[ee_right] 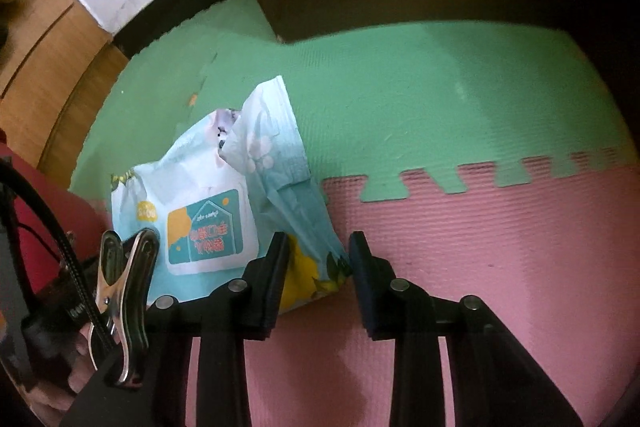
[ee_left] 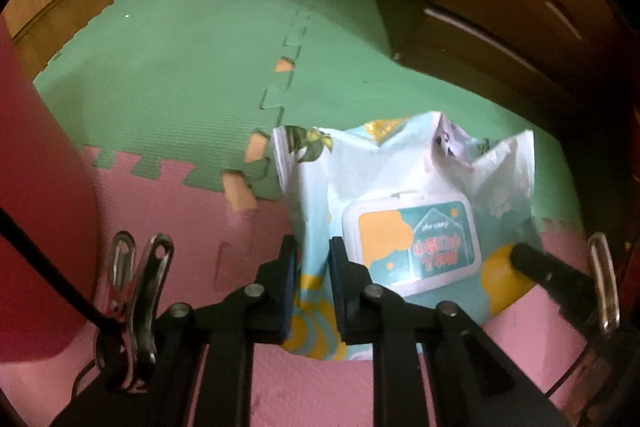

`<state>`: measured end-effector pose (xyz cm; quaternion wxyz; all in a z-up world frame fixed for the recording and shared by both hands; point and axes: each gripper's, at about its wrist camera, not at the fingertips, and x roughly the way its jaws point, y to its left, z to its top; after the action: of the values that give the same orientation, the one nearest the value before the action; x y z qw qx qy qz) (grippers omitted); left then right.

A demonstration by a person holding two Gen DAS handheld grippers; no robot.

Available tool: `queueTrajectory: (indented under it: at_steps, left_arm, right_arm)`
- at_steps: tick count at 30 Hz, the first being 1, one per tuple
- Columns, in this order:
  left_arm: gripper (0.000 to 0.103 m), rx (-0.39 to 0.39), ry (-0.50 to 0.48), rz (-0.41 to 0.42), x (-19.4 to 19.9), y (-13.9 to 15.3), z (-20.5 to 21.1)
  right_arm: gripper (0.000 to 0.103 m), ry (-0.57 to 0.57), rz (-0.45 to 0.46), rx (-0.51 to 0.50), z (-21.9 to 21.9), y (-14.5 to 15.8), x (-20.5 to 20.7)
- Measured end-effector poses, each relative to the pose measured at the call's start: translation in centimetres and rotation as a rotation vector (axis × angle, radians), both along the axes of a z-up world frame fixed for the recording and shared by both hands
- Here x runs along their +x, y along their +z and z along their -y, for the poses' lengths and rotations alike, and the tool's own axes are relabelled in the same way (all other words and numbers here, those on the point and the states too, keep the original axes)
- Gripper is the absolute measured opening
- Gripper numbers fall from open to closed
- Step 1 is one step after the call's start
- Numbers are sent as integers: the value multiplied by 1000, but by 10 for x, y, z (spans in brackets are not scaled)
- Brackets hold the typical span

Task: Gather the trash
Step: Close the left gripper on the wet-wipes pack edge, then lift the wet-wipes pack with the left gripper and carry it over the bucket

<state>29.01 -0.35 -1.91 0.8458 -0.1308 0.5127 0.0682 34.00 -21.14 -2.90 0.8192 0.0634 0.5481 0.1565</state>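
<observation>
Each handheld tool is a matte black two-finger gripper: the left gripper (ee_left: 313,255) and the right gripper (ee_right: 319,251) have flat, dark rectangular pads on angular black linkage arms, jointed by round silver pivot pins (ee_left: 254,290). A shiny metal spring clip (ee_left: 138,291) sits at the left of each frame, another clip (ee_right: 124,303) on the right tool, pinching a black cable (ee_right: 60,239). A red sleeve (ee_left: 36,211) shows at the edge.

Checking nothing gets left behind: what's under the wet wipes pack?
The wet wipes pack lies over the seam between the green mat and pink mat. Anything beneath the pack itself is covered.
</observation>
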Motion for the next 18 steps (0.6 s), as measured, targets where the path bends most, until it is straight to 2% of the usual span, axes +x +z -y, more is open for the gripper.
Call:
queueTrajectory:
  at_steps: [5, 11, 18]
  left_arm:
    - [15, -42, -3, 44, -24, 25, 7]
    - [15, -50, -9, 109, -50, 62, 7]
    - [14, -68, 13, 206, -86, 110, -1]
  right_arm:
    - [31, -8, 46, -17, 14, 27, -24]
    - [30, -31, 59, 31, 29, 52, -42]
    - [30, -15, 163, 74, 34, 94, -81]
